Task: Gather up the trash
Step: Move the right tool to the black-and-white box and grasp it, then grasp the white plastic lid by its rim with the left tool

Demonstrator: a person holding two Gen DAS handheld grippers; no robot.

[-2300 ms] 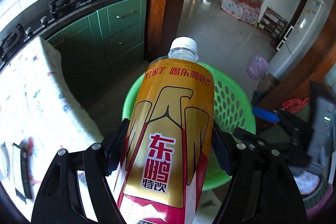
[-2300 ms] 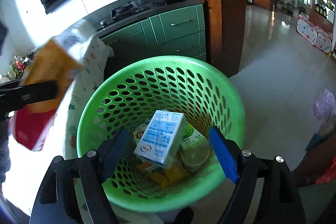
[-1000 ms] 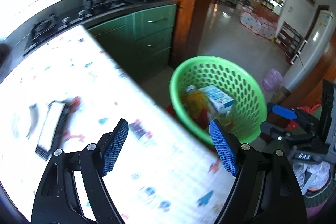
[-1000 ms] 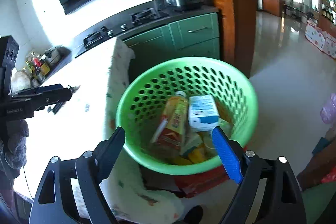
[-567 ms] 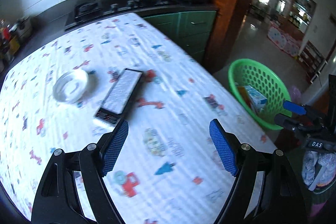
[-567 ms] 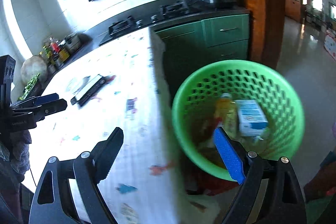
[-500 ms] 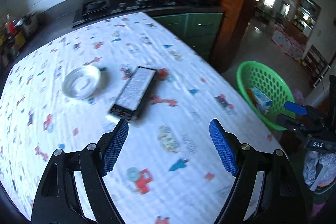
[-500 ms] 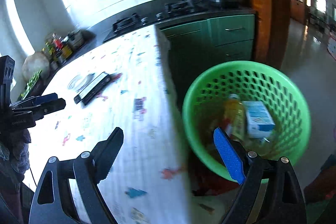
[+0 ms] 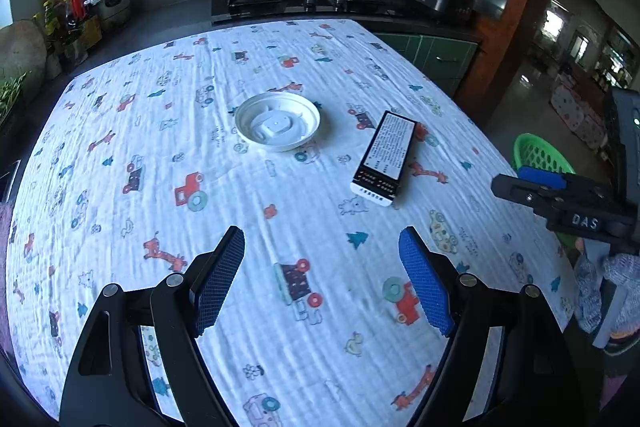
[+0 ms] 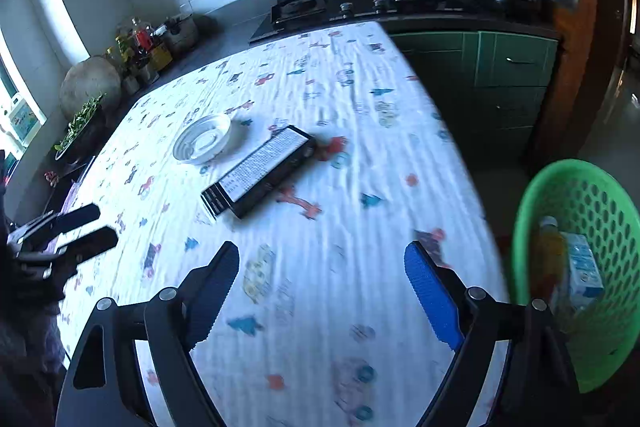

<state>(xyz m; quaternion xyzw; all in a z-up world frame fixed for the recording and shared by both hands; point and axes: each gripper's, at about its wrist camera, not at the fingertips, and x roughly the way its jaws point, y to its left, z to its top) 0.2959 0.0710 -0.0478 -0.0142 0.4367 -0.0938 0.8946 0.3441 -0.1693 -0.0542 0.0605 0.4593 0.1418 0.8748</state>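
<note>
Grippers empty, two pieces of trash left on table

Left gripper [image 9: 321,279] hangs wide apart above the cartoon tablecloth [image 9: 248,195], holding nothing; right gripper [image 10: 322,293] is also wide and empty. Farther on lie the long black box [image 9: 384,157] and the white round lid [image 9: 277,126], near each other, not touching. I judge the next move is to reach for one. The green basket [image 10: 576,267] beside the table now contains the bottle [image 10: 548,255] that the left gripper held earlier.

Your table [image 9: 120,167], wearing a white cartoon-print cloth [image 9: 304,347], is filling the frame; a white round lid [image 9: 277,121] is lying at upper centre, a flat black-and-white box [image 9: 384,157] right of it.
</note>
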